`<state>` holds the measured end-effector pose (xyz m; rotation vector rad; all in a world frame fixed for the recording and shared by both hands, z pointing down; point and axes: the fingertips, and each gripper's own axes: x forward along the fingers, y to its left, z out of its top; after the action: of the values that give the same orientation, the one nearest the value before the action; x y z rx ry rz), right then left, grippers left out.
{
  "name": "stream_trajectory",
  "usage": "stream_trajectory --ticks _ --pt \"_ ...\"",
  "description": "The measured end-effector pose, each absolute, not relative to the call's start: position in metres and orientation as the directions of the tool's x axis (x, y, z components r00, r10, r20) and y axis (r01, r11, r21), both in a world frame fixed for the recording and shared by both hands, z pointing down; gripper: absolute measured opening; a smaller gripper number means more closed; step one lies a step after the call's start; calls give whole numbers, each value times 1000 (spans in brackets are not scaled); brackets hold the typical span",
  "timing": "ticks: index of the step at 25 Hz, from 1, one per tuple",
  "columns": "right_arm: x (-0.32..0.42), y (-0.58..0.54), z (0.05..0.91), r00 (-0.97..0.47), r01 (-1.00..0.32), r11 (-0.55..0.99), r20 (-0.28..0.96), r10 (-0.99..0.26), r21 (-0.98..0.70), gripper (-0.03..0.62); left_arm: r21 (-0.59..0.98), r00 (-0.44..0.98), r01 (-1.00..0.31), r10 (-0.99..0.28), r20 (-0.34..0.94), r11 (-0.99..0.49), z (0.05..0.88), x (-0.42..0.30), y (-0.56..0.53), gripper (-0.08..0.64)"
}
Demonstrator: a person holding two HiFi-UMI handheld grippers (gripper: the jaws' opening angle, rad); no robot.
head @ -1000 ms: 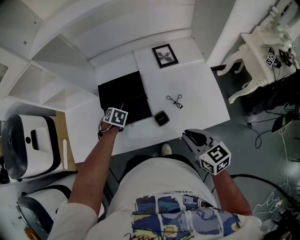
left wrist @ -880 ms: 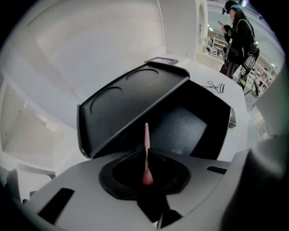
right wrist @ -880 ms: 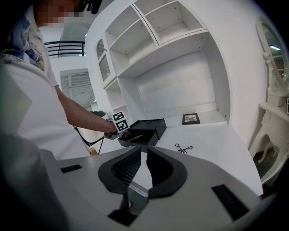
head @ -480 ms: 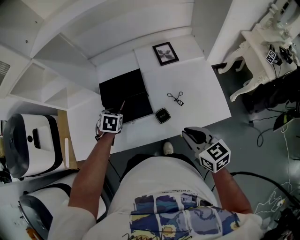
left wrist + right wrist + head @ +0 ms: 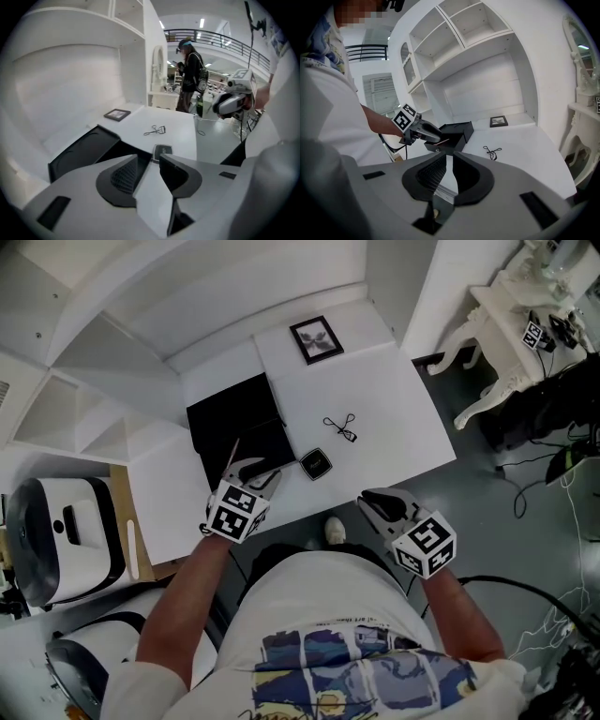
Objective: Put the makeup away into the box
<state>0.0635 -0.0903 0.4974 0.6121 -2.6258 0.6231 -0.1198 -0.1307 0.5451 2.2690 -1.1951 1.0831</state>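
Note:
A black box (image 5: 234, 418) stands open on the white table (image 5: 394, 418); in the left gripper view the box (image 5: 79, 150) lies ahead on the left. A thin stick (image 5: 232, 454) leans at the box's front part, seen reddish (image 5: 443, 139) in the right gripper view. A small black compact (image 5: 316, 463) and an eyelash curler (image 5: 340, 426) lie on the table to the right of the box. My left gripper (image 5: 262, 470) hovers at the table's near edge; its jaws have just been opening, and nothing is between them (image 5: 148, 157). My right gripper (image 5: 370, 501) hangs off the table's edge, slightly open and empty.
A framed picture (image 5: 316, 339) lies at the table's far side. White shelves (image 5: 84, 399) rise to the left. White machines (image 5: 56, 531) stand on the floor at left, a white ornate table (image 5: 506, 334) and cables at right. A person (image 5: 190, 75) stands far off.
My left gripper has drawn back from the box toward the person's body and risen, its jaws now wider apart. The thin stick stays at the box. The right gripper has kept still.

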Motion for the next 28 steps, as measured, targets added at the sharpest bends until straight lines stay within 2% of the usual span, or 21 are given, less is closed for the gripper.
stream_trajectory --ticks 3,8,18,28 --pt "69 -89 498 -831 -501 798 444 -335 -335 60 -41 401 -717 -460 792 -696 555 -83 -125 189" --pt "82 -85 501 -814 -539 769 449 -369 -344 60 -67 377 -578 -339 862 -814 581 -46 -127 236" --pt "105 -79 507 -772 -615 700 457 -442 -362 60 -113 156 -470 -208 965 -876 624 -35 -151 316" --pt "114 -74 510 -756 -641 673 456 -470 -369 60 -51 29 -412 -69 997 -910 658 -34 -154 353"
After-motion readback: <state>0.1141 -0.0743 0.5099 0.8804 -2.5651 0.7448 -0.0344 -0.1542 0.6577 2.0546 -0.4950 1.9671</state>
